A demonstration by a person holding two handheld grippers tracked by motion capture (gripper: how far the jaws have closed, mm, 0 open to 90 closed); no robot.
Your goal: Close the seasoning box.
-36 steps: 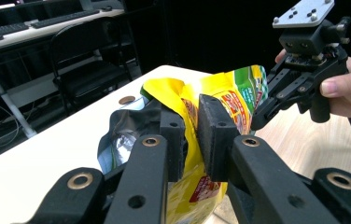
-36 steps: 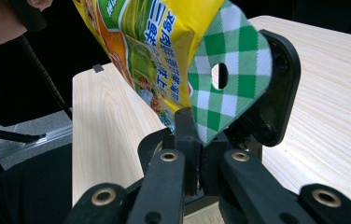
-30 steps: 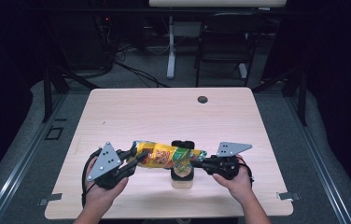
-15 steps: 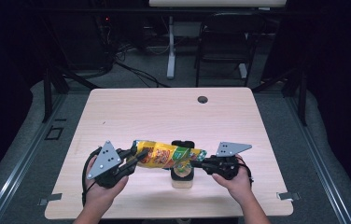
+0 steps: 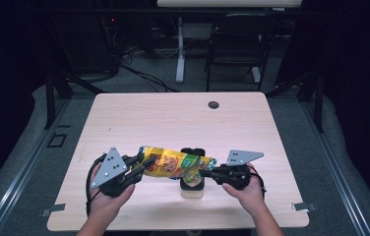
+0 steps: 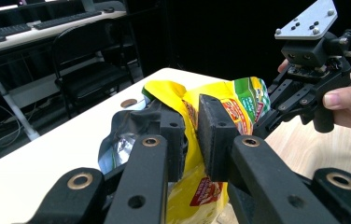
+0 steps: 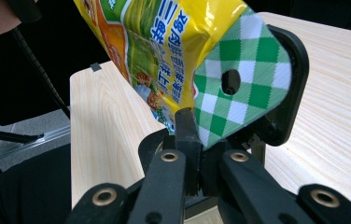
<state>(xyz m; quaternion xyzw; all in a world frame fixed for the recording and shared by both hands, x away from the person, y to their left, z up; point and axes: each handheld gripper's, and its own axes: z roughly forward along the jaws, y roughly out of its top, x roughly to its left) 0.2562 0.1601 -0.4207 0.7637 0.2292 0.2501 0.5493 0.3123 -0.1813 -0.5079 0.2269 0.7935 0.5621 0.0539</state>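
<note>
1. Dark room all round — a pale wooden table sits lit in the middle, with a chair and cables on the floor behind it.
2. From my high view, I see a yellow snack bag held off the table near its front edge, lying roughly level between my two grippers.
3. My left gripper has the bag's left end; in the left gripper view its pads press the yellow foil from both sides, with the silver inside of the bag showing beside them, so I read that end as torn or folded open, though the angle is poor.
4. My right gripper pinches the bag's other end. In the right gripper view the jaws are nearly together on the green-and-white checked seal strip, right at its lower edge, below the hang hole.
5. Under the bag, just right of its middle, stands a small pale block carrying a black holder; the right gripper view shows the holder's black rim directly behind the checked strip.
6. Both hands grip the tools at the near edge — left hand, right hand.
7. Farther back, a round hole marks the tabletop.
</note>
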